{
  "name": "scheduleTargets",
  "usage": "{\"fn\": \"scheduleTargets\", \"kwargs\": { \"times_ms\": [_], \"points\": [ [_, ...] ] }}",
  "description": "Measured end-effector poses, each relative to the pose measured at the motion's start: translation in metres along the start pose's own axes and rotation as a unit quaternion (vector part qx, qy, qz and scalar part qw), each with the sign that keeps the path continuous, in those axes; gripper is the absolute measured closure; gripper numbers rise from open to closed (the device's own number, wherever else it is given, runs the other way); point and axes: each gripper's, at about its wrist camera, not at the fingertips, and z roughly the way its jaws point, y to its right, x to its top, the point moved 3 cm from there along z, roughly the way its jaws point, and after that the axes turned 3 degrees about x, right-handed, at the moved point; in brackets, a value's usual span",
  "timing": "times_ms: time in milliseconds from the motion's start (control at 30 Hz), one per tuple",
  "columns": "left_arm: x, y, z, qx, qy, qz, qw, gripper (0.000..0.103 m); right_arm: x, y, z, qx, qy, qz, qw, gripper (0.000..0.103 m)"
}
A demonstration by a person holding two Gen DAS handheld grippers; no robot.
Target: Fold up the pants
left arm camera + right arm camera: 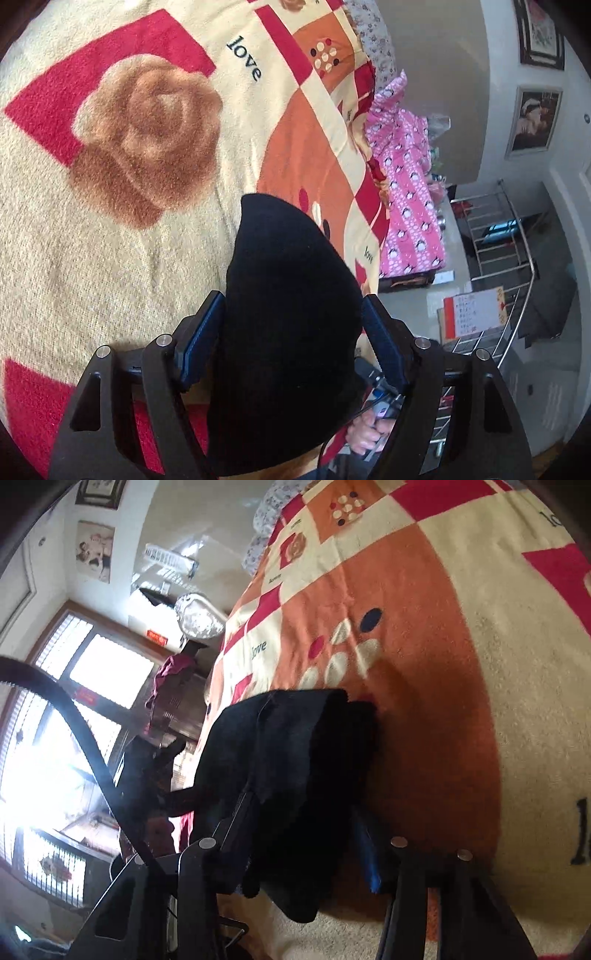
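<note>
Black pants (288,325) are lying bunched on the blanket (110,258) at the bed's near edge, a thick folded wad rather than a flat spread. Left gripper (293,325) is straddling the wad with its jaws standing wide; the blue pads (201,343) are sitting just beside the cloth on either side, and whether they are pressing it is not clear, so I am reading it as released around the fabric, not clamped. Right gripper (299,827) is also sitting over the pants (295,760), jaws partway in, with dark cloth filling the gap; a grip looks likely, but I cannot tell for certain. Judging the step: the two tools are taking hold of one end of the bundle to carry it over for a fold. To do this well, both should be catching all layers deep between the pads, matching heights, then lifting together and laying the cloth flat on the blanket, smoothing away from the edge so nothing is sliding off. Hard to make out: black fabric is swallowing seams, so waistband versus legs is unclear; the right tool's left pad is hidden by cloth; the right view is blurred and glaring from the window (74,701); the pants' lower part is cut off behind the tool bodies.
</note>
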Motion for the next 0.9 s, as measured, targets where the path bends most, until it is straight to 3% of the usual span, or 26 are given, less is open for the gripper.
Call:
{"fn": "scheduleTargets", "kwargs": {
  "times_ms": [133,233,267,333,400,467,567,733,900],
  "points": [
    [-0.007,0.007,0.005,0.024,-0.017,0.015,0.9995,0.027,-0.001,-0.001,-0.001,0.016,0.005,0.000,1.000,0.055],
    [-0.007,0.004,0.007,0.043,-0.024,0.021,0.9986,0.032,0.002,0.000,0.001,0.002,0.011,-0.014,1.000,0.060],
    [-0.008,0.004,0.007,0.056,-0.023,0.023,0.9979,0.042,0.003,0.002,0.000,0.005,0.018,-0.005,1.000,0.060],
    [-0.013,0.004,0.006,0.072,-0.016,0.037,0.9966,0.047,0.002,0.001,0.002,0.000,0.014,-0.012,1.000,0.059],
    [-0.016,0.002,0.007,0.083,-0.009,0.046,0.9955,0.066,0.001,-0.001,0.002,0.000,0.016,-0.024,1.000,0.061],
    [-0.020,0.007,0.006,0.098,0.002,0.073,0.9925,0.073,0.001,0.001,0.001,0.004,0.023,-0.027,0.999,0.067],
    [-0.022,0.030,0.006,0.140,0.021,0.134,0.9808,0.076,0.004,-0.016,-0.004,-0.030,0.033,-0.074,0.996,0.073],
    [0.005,0.067,0.016,0.140,0.047,0.194,0.9699,0.076,0.035,-0.038,-0.021,-0.057,0.049,-0.117,0.990,0.074],
    [0.036,0.073,0.057,0.158,0.022,0.194,0.9679,0.076,0.090,-0.023,-0.027,-0.081,0.038,-0.109,0.990,0.074]
  ]
}}
